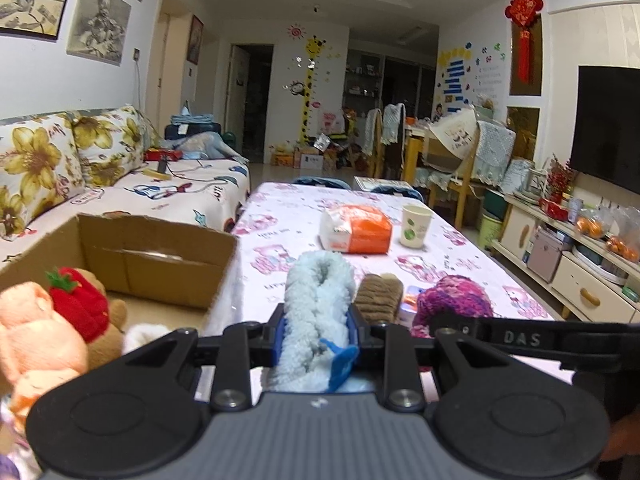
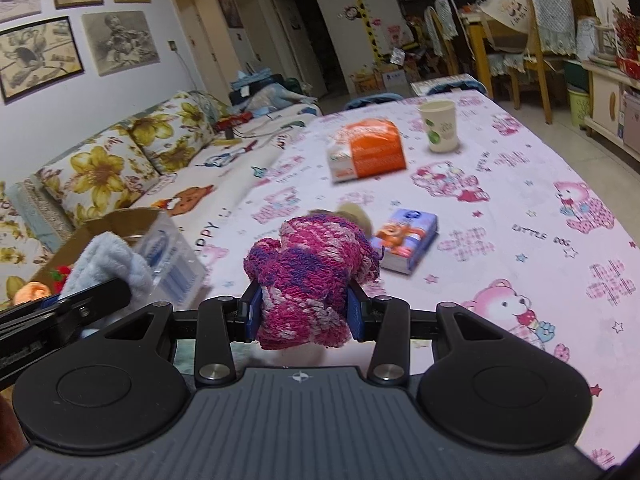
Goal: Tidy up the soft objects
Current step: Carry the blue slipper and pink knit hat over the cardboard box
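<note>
Left gripper (image 1: 318, 334), tilted slightly downward, clamps a pale blue fleece (image 1: 318, 312) lengthwise, its long axis running forward along the fingers, beside the box (image 1: 160, 256) at the table's (image 2: 500, 240) left edge. Right gripper (image 2: 304, 312), likewise tilted, squeezes a pink knit (image 2: 308, 276) above the near edge.

White letters "DAS" stand on the black arm of the right tool (image 1: 528, 338), seen in the left wrist view. The pink cartoon cloth on the table (image 2: 500, 184) carries the printed words "LITTLE DOG" beside a pink bear, repeated elsewhere too small or blurred to read. On the sofa cover (image 2: 208, 216), near a brown bear print, the letters "PPY" can be made out. The print on the orange pack (image 2: 366, 148), the paper cup (image 2: 438, 125) and the small blue pack (image 2: 404, 240) is too blurred to read.
</note>
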